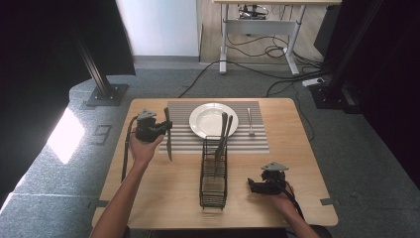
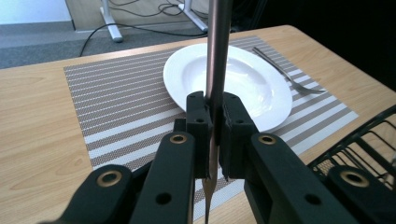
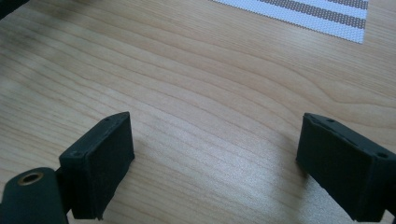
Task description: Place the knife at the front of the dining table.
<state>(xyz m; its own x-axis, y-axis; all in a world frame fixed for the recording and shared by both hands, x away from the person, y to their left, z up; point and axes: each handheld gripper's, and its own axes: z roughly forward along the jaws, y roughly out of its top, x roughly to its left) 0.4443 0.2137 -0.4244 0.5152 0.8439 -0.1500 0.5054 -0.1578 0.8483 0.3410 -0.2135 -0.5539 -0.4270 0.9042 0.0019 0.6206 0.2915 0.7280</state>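
A light wooden table (image 1: pixel 163 193) is seen from above, and a striped grey and white placemat (image 1: pixel 185 141) is laid across its far half. A round white plate (image 1: pixel 207 121) is set on the mat, and a fork (image 1: pixel 250 122) is laid on the mat just to the plate's right, apart from it. A black wire caddy (image 1: pixel 214 186) is stood in the middle of the table, its far end reaching the near edge of the mat; two utensil handles (image 1: pixel 224 130) are leaned out of it toward the plate.

A slim metal knife (image 2: pixel 217 60) is clamped between the jaws of the left gripper (image 2: pixel 214 122), which is held over the left edge of the mat. The knife is gripped near its middle, roughly upright, with the smooth grey handle rising above the jaws and the thin blade pointed down toward the table.

The right gripper (image 3: pixel 212 151) is rested low at the table's near right corner, beside the caddy, with its jaws spread wide over bare wood.
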